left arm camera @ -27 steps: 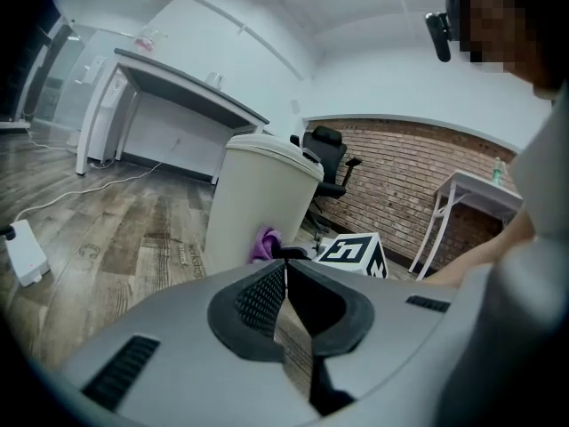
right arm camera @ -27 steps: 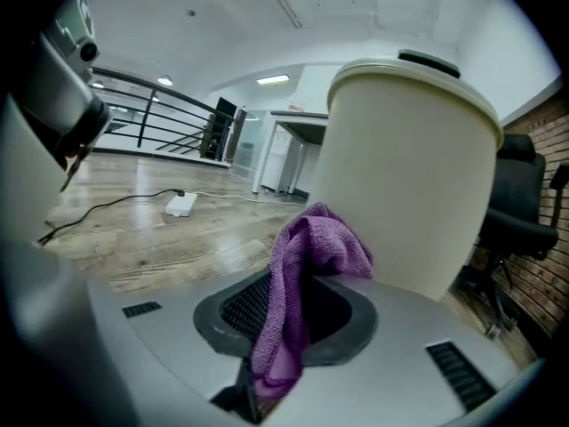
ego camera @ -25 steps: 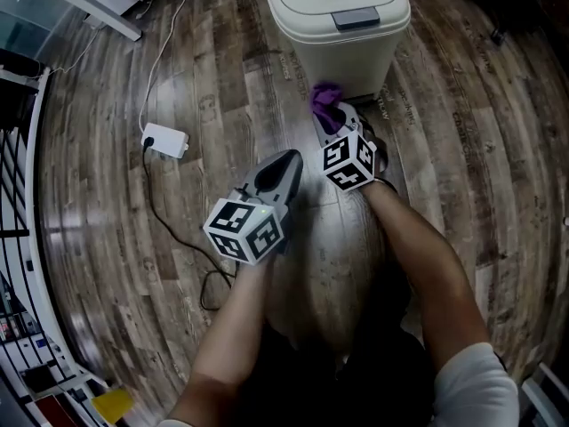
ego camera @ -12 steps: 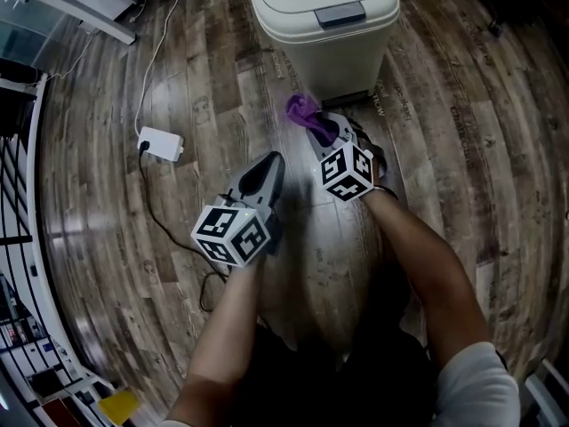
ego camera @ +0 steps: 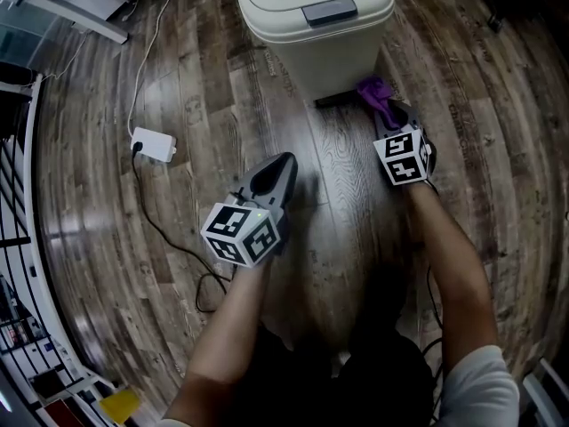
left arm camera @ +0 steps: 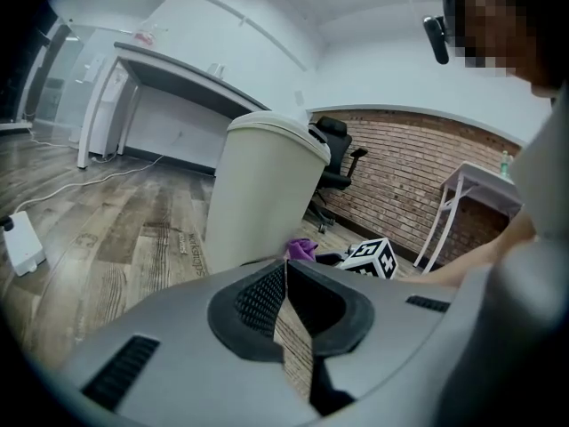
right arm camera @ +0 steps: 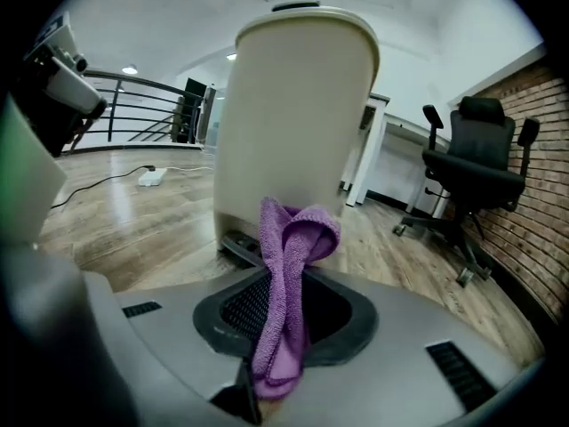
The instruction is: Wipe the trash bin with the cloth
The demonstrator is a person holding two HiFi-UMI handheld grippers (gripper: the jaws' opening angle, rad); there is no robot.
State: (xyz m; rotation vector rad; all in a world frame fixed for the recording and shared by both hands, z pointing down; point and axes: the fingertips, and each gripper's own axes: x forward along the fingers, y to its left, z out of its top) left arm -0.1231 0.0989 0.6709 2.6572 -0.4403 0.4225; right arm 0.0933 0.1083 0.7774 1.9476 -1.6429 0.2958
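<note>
A cream trash bin (ego camera: 313, 25) with a grey lid handle stands on the wooden floor at the top of the head view; it also shows as the trash bin (right arm camera: 293, 123) and the trash bin (left arm camera: 262, 194). My right gripper (ego camera: 384, 105) is shut on a purple cloth (ego camera: 373, 92), held near the bin's lower right corner by its pedal. The cloth (right arm camera: 289, 274) hangs folded between the jaws. My left gripper (ego camera: 277, 172) is shut on nothing, over the floor in front of the bin, left of the right one.
A white power adapter (ego camera: 153, 144) with a black cable lies on the floor at the left. A black office chair (right arm camera: 476, 172) and white desks stand behind the bin. A railing (ego camera: 18, 194) runs along the left edge.
My right gripper has swung with the cloth from the bin's front centre to its lower right corner. The left gripper has hardly moved.
</note>
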